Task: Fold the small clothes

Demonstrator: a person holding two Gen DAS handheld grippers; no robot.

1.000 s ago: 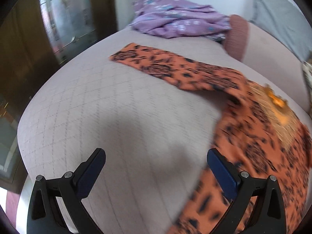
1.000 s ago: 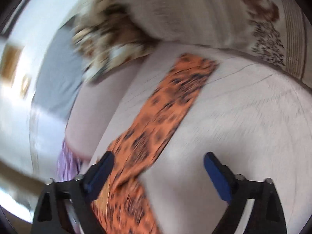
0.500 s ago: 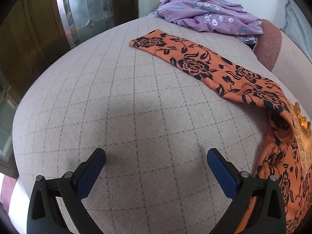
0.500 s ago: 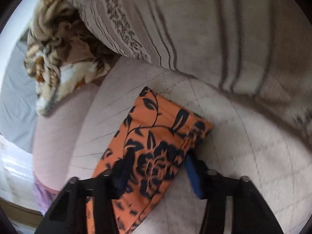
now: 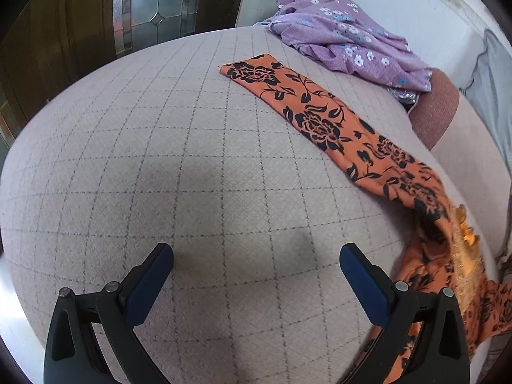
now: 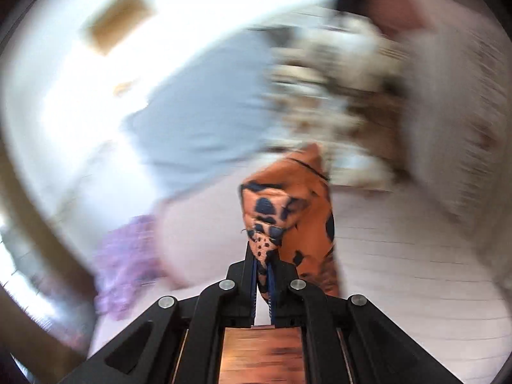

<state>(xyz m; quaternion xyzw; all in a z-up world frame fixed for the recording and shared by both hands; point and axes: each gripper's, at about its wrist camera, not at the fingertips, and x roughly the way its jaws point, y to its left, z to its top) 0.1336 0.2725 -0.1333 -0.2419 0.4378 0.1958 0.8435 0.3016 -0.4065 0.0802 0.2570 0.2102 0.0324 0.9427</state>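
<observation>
Now right gripper (image 6: 263, 267) jaws pinching bunched end of orange black-flowered cloth garment (image 6: 289, 211); left gripper (image 5: 256, 272) jaws spread above grey checked bed (image 5: 160, 147); garment's flat strip (image 5: 320, 121) at 1 o'clock.

Checked bedcover (image 5: 160, 160), purple floral garment (image 5: 345, 38), glass-panelled door (image 5: 153, 3)

A wide bed with a beige, grid-stitched quilted cover (image 5: 153, 147); stretched flat across it, an orange garment with black flower print (image 5: 320, 118), one end near the far edge. At that far edge, a crumpled purple floral cloth (image 5: 348, 41).
</observation>
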